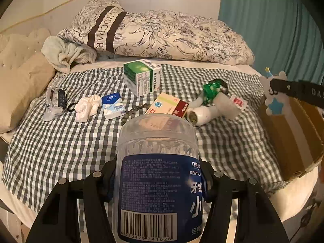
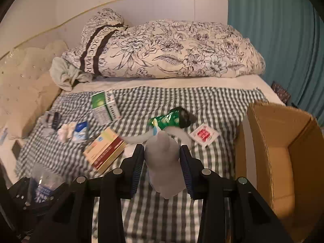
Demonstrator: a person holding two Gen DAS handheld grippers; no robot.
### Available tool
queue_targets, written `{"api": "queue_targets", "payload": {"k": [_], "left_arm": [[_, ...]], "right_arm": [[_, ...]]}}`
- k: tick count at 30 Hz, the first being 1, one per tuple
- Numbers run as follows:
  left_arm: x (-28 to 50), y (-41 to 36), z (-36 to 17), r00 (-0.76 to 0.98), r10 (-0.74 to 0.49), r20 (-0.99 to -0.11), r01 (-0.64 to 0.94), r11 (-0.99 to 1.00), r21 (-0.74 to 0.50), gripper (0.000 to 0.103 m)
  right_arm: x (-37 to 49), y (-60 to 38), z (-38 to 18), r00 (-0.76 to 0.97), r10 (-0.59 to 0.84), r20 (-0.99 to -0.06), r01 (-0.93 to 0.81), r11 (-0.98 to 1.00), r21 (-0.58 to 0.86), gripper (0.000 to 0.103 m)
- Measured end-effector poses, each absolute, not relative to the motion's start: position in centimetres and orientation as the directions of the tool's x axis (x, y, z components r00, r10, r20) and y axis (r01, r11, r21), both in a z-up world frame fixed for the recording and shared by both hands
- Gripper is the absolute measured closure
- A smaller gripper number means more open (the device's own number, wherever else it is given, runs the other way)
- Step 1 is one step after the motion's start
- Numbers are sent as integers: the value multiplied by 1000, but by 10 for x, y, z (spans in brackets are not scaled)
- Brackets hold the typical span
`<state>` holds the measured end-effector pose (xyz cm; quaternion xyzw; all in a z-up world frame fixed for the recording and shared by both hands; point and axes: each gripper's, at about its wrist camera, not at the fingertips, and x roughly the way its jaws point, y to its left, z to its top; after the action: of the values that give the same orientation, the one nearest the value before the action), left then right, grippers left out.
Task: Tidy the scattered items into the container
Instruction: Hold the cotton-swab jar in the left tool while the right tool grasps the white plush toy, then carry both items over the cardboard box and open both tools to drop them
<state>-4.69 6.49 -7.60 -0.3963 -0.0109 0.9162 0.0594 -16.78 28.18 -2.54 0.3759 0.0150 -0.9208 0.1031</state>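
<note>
My left gripper point(image 1: 158, 180) is shut on a clear jar of dental floss picks point(image 1: 158, 141) with a blue label, held upright above the checked bedspread point(image 1: 60, 145). My right gripper point(image 2: 162, 149) is shut on a white plush toy point(image 2: 164, 166), lifted over the bedspread point(image 2: 154, 212) just left of the open cardboard box point(image 2: 261, 141). The left wrist view shows that toy point(image 1: 275, 101), with its blue star, at the right edge, next to the box point(image 1: 293, 137). The jar point(image 2: 44, 184) shows blurred at lower left in the right wrist view.
Scattered on the spread: a green medicine box point(image 1: 141, 77), a tissue pack point(image 1: 113, 105), crumpled tissue point(image 1: 87, 107), a yellow-red box point(image 1: 168, 106), a green snack packet point(image 1: 212, 89), white rolls point(image 1: 204, 113), a red sachet point(image 2: 204, 134), a car key point(image 1: 60, 99). A floral duvet point(image 1: 172, 36) lies behind.
</note>
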Motion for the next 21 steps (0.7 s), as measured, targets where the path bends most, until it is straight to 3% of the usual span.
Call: {"api": "queue_targets", "payload": {"k": [12, 21], "left_arm": [[-38, 127, -32, -709, 183, -681, -214, -976, -39, 41], [-48, 222, 2, -705, 307, -640, -378, -926, -28, 41]], "right_arm": [[-120, 320, 11, -740, -170, -651, 173, -983, 59, 67], [-110, 393, 39, -786, -85, -612, 62, -996, 59, 67]]}}
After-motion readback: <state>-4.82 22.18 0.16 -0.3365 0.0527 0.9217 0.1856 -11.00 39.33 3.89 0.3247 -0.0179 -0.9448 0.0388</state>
